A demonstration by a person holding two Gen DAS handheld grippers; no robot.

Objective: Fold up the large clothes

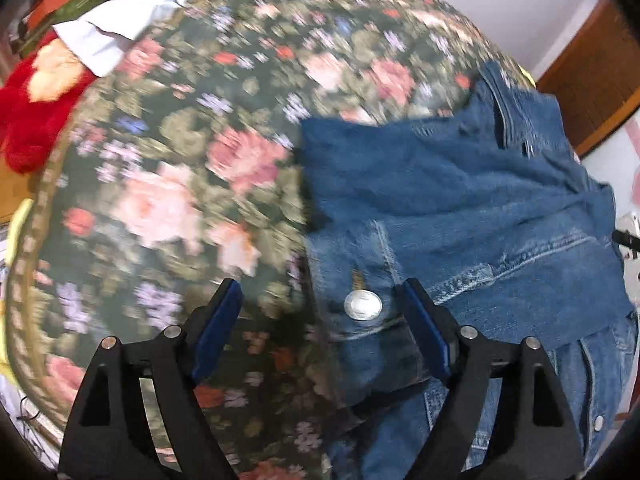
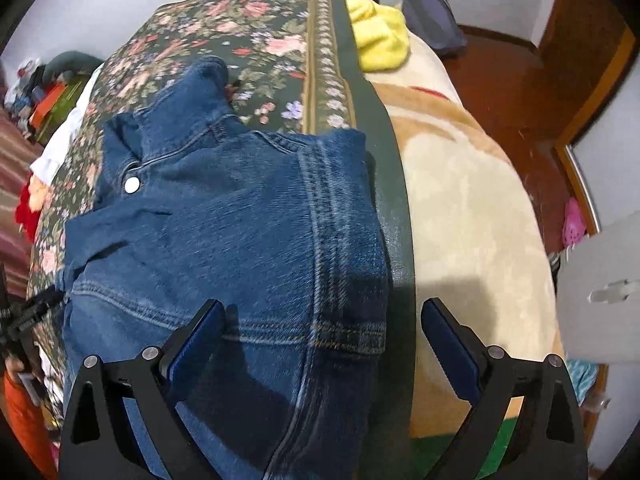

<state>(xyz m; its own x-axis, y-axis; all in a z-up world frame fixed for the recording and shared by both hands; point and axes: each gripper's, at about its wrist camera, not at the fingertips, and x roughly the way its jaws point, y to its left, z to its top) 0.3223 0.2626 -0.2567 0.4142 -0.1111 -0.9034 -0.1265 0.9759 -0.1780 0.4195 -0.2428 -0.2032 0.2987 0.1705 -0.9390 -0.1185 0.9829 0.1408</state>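
Hovering with its blue-padded fingers spread wide and nothing between them, the left gripper [image 1: 322, 320] is hanging over the near left edge of the denim jacket [image 1: 460, 208], a silver button [image 1: 363, 306] showing in the gap between the fingers. The right gripper [image 2: 322, 338] is likewise standing wide apart and holding nothing, poised over the jacket's near right side, its left finger above the denim and its right finger above the cream blanket [image 2: 472, 216] just beside the jacket.

Around the jacket, the floral bedspread [image 1: 192, 160] is lying underneath and stretching away to the left; beyond the jacket's far left, a pale blue shirt [image 1: 120, 28] and a red plush toy [image 1: 36, 112] are sitting at the bedspread's edge. To the jacket's far right, a yellow cloth [image 2: 378, 36] is resting on the blanket.

The jacket is lying partly folded on the bedspread, a panel turned over its body, seams and a second button [image 2: 132, 185] showing near the collar.
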